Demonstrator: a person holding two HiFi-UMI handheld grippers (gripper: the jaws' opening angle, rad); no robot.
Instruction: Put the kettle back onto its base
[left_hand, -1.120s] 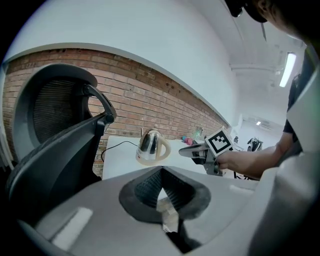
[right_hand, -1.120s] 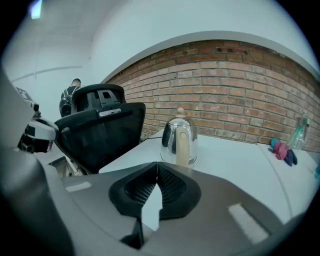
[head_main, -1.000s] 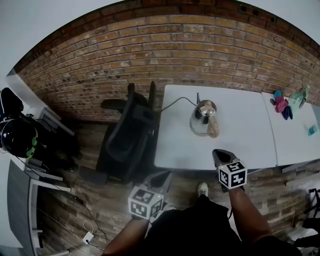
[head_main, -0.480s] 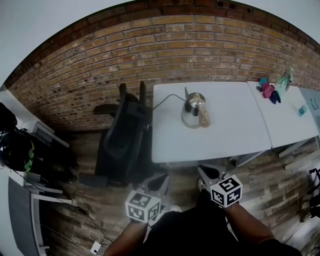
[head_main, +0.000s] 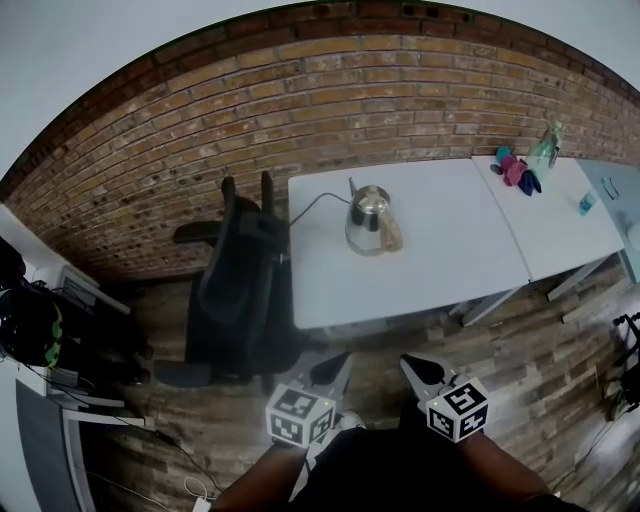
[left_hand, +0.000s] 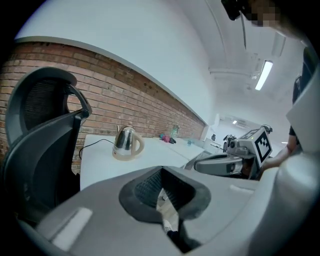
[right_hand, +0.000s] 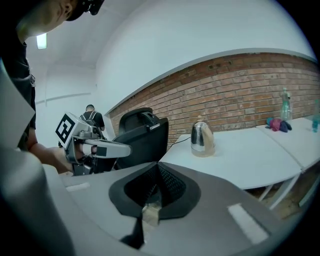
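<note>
A red brick wall (head_main: 330, 90) runs behind a white worktop (head_main: 440, 270), with plank flooring (head_main: 520, 340) below. The steel kettle (head_main: 370, 218) stands upright toward the back of the worktop. A black cord (head_main: 315, 203) trails from the kettle's foot toward the wall-side corner. A black office chair (head_main: 240, 290) stands on the cord side of the kettle, just off the worktop's end. Some small coloured items and a bottle (head_main: 546, 148) lie well apart from the kettle on its other side.

Under the kettle a beige ring shows in the left gripper view. It reads as the base (left_hand: 120, 156), and the kettle looks seated on it and level. If so, the task is finished and nothing is left to do, though the seating cannot be checked closely from this far off.

Both grippers hang low by the person's body, over the floor and well short of the kettle. The left gripper (head_main: 338, 362) has its jaws drawn together with nothing between them. The right gripper (head_main: 412, 365) is likewise closed and empty.
</note>
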